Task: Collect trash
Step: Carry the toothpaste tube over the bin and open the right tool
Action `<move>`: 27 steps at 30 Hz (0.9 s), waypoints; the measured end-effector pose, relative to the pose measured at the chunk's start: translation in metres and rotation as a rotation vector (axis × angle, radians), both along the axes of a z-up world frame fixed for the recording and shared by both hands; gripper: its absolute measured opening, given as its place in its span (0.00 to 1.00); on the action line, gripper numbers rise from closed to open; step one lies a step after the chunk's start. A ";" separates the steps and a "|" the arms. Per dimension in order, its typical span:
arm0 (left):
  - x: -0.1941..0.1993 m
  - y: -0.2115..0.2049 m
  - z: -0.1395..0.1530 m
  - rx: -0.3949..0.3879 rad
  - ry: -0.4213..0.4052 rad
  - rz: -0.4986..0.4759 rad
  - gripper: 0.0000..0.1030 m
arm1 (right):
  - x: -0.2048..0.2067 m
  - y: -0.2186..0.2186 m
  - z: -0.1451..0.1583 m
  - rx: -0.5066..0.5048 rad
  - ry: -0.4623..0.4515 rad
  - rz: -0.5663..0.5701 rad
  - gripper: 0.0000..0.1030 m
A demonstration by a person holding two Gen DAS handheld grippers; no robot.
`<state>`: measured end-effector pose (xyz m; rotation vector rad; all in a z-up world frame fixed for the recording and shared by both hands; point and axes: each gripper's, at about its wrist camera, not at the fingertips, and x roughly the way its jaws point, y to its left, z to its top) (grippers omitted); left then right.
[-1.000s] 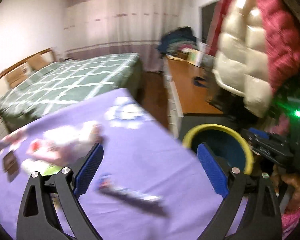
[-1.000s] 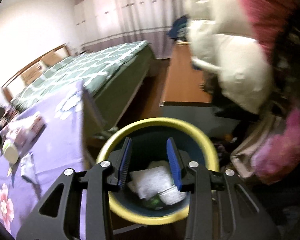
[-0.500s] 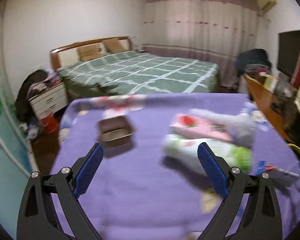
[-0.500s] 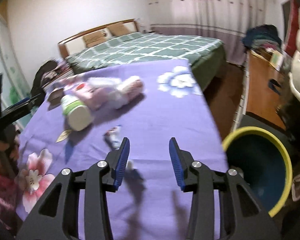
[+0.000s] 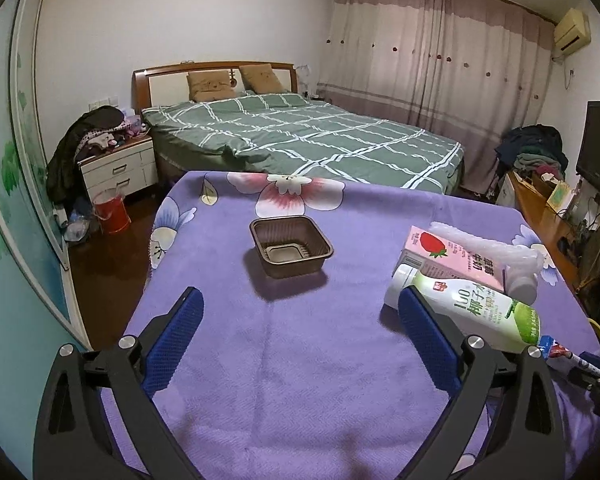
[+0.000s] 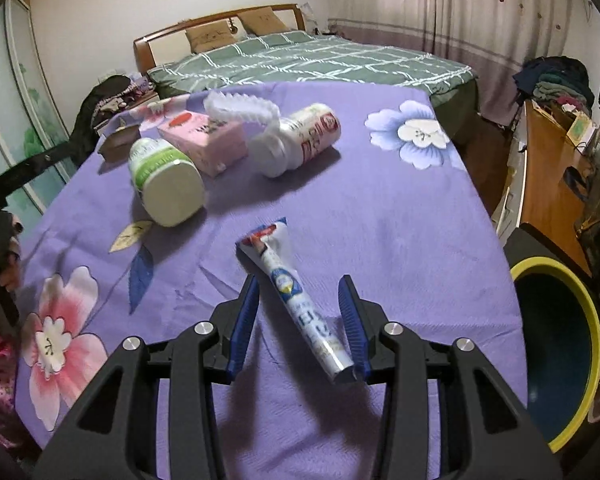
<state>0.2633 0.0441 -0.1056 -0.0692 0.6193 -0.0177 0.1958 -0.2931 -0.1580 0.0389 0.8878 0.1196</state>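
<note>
What moved: both tongs have swung away from the bin and now look across the purple table cloth (image 5: 300,360).
Left tongs (image 5: 300,332): wide open, holding nothing, low over the cloth.
Right tongs (image 6: 300,320): open, with the toothpaste tube (image 6: 296,300) lying on the cloth between the blue fingers (image 6: 244,320); the cap end lies right by the right-side finger, and I cannot tell if they touch.
Brown tray (image 5: 291,246): sits upright, ahead of the left tongs, well apart from them.
Green and white bottle (image 5: 464,312): lies on its side, partly behind the left tongs' right finger.
Pink carton (image 5: 448,258): just behind that bottle, touching it.
White bottle with red label (image 6: 300,140): lies far ahead of the right tongs, beside the carton.
Bin (image 6: 556,352): yellow rim, on the floor to the right of the right tongs.
</note>
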 end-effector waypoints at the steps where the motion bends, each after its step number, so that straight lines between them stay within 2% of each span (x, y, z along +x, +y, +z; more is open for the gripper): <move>1: 0.000 0.000 0.000 -0.003 -0.001 -0.002 0.94 | 0.000 0.000 -0.002 -0.002 0.003 -0.003 0.31; 2: -0.002 0.000 0.001 -0.004 -0.001 -0.003 0.94 | -0.001 0.000 -0.003 -0.002 0.005 -0.002 0.19; 3: -0.002 -0.001 0.001 -0.004 -0.001 -0.004 0.94 | -0.002 0.000 -0.003 0.000 0.006 0.001 0.13; 6: -0.003 -0.002 0.002 -0.004 -0.004 -0.007 0.94 | -0.008 -0.002 0.000 0.006 -0.014 -0.010 0.07; 13: -0.008 -0.011 0.004 0.016 -0.015 -0.025 0.94 | -0.022 -0.027 0.017 0.035 -0.070 -0.090 0.06; 19: -0.011 -0.016 0.005 0.031 -0.023 -0.030 0.94 | -0.031 -0.077 0.025 -0.001 -0.090 -0.265 0.06; 27: -0.013 -0.016 0.006 0.036 -0.026 -0.028 0.95 | -0.039 -0.143 0.018 -0.053 -0.069 -0.478 0.09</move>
